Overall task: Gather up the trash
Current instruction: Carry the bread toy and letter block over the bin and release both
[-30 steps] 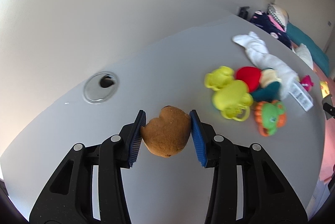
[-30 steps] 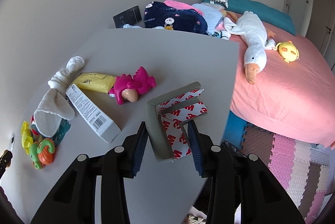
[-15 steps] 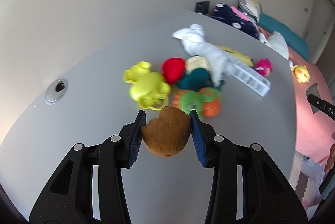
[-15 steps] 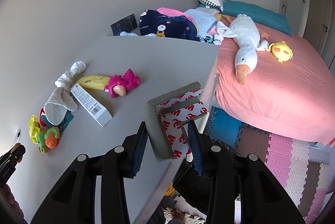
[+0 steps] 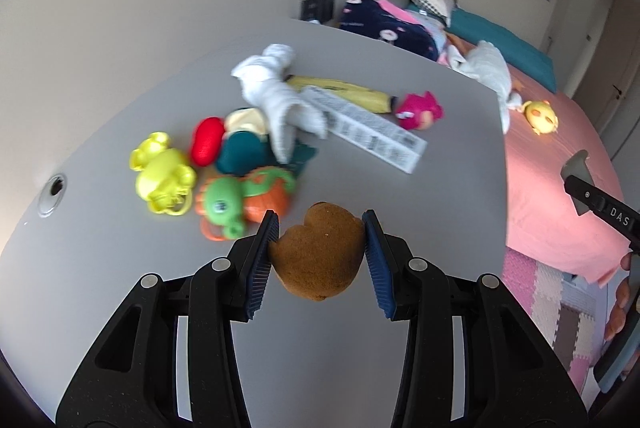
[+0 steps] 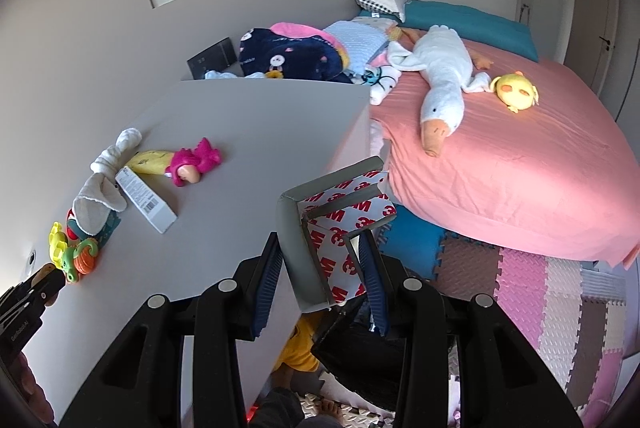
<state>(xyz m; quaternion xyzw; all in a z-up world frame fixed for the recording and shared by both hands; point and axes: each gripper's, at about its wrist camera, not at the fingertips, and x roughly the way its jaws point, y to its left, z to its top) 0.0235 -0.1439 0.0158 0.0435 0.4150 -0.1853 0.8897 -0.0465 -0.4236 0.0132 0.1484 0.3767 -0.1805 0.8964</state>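
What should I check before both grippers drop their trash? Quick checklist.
1. Left gripper clamped on brown lump: ok.
2. Right gripper clamped on grey 3M-backed strip: ok.
3. Strip past the table edge: ok.
4. Lump off the table: not ok, table still below.
5. Bin below: cannot tell; dark bag-like shape only.
6. Toys clear of left pads: ok.

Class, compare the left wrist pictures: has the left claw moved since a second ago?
Yes. The left claw, shut on the brown lump, has swung away from the desk hole toward the bed.
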